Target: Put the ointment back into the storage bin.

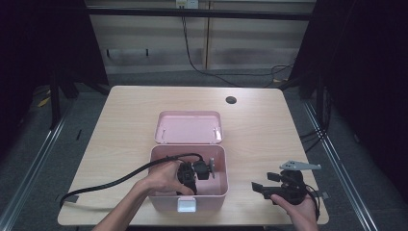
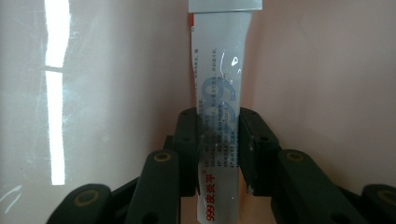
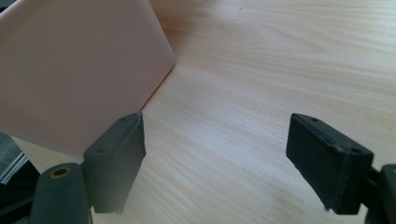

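Observation:
A pink box (image 1: 166, 202) stands open at the table's front middle, its lid (image 1: 188, 127) folded back. My left gripper (image 1: 192, 172) reaches down inside the box, held by a hand. In the left gripper view it (image 2: 218, 140) is shut on a white ointment tube (image 2: 219, 84) with blue and red print, which stands against the pink inner wall. My right gripper (image 1: 262, 187) rests over the table to the right of the box, open. In the right gripper view its jaws (image 3: 217, 154) stand wide apart over bare wood, with the box's outer wall (image 3: 79, 70) at the left.
The light wooden table (image 1: 260, 130) has a round cable hole (image 1: 231, 100) near its far edge. A black cable (image 1: 110, 182) trails from the left gripper across the table's front left. Dark floor and metal rails flank the table.

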`<state>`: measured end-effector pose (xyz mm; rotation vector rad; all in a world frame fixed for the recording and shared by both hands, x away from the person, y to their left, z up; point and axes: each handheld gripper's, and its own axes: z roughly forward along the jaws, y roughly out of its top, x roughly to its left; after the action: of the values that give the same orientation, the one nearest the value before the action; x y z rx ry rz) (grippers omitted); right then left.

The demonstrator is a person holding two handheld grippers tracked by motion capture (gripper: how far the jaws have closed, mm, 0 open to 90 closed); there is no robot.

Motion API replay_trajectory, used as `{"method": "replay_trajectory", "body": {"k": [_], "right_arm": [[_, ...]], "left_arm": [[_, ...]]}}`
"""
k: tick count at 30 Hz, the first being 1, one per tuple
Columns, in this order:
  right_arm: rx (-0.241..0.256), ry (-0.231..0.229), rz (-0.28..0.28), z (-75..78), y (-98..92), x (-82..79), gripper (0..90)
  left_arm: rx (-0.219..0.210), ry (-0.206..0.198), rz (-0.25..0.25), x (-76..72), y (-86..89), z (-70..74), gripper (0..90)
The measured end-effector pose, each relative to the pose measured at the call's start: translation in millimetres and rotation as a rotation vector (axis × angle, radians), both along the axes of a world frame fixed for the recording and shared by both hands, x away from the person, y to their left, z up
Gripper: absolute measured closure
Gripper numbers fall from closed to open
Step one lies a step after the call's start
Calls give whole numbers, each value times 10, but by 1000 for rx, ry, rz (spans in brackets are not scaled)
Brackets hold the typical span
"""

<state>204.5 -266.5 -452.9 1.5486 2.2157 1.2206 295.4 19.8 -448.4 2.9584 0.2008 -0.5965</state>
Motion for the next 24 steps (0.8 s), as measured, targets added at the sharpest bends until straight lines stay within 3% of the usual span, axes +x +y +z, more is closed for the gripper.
{"method": "replay_trajectory", "body": {"k": [5,19,24], "right_arm": [[1,1,2,-1,-1,1,194],[-7,1,4,-2,4,2,193],[-7,1,5,-3,3,3,193]], "left_arm": [[6,20,-17,14,-13,-54,707],[23,22,-6,21,-12,-71,672],[6,7,26,31,-2,-12,633]]}}
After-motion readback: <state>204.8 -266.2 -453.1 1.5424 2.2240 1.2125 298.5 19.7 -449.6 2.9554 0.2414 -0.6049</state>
